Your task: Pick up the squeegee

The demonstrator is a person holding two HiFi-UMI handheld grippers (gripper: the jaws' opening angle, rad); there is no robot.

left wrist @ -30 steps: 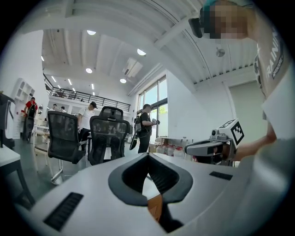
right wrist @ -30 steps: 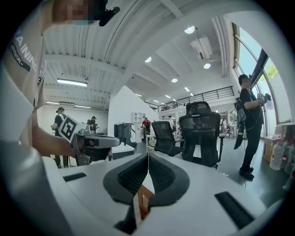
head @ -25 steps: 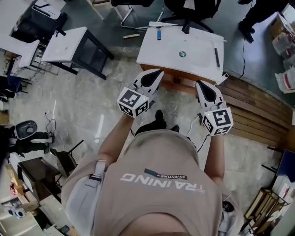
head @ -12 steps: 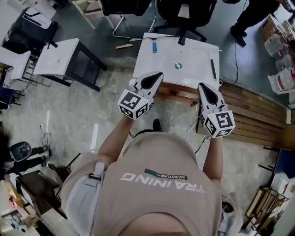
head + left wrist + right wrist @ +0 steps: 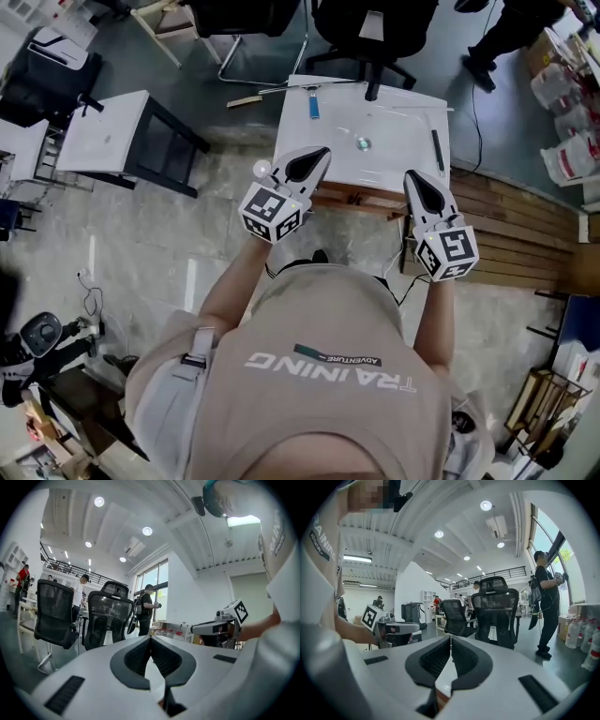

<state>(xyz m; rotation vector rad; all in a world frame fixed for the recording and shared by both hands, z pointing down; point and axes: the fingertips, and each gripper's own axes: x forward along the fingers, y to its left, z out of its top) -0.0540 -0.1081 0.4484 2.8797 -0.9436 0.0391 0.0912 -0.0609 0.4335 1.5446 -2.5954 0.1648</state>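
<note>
A white table point(image 5: 394, 159) stands in front of me in the head view. On it lie a slim dark bar-shaped tool point(image 5: 437, 150) near the right edge, a small blue item point(image 5: 314, 106) at the far left, and a small round object point(image 5: 363, 143) in the middle. I cannot tell which one is the squeegee. My left gripper point(image 5: 323, 150) hangs over the table's near left edge, shut and empty. My right gripper point(image 5: 410, 174) is over the near right edge, also shut and empty. In each gripper view the jaws point(image 5: 151, 641) point(image 5: 450, 641) meet with nothing between them.
Black office chairs point(image 5: 375, 28) stand behind the table. A small white side table point(image 5: 108, 131) on a dark frame is at the left. Wooden decking point(image 5: 506, 216) runs along the right. A person point(image 5: 506, 28) stands at the far right, near white bottles point(image 5: 562, 150).
The table has come closer and lower in the head view as I walked towards it. Both grippers, still shut, now reach over its near edge.
</note>
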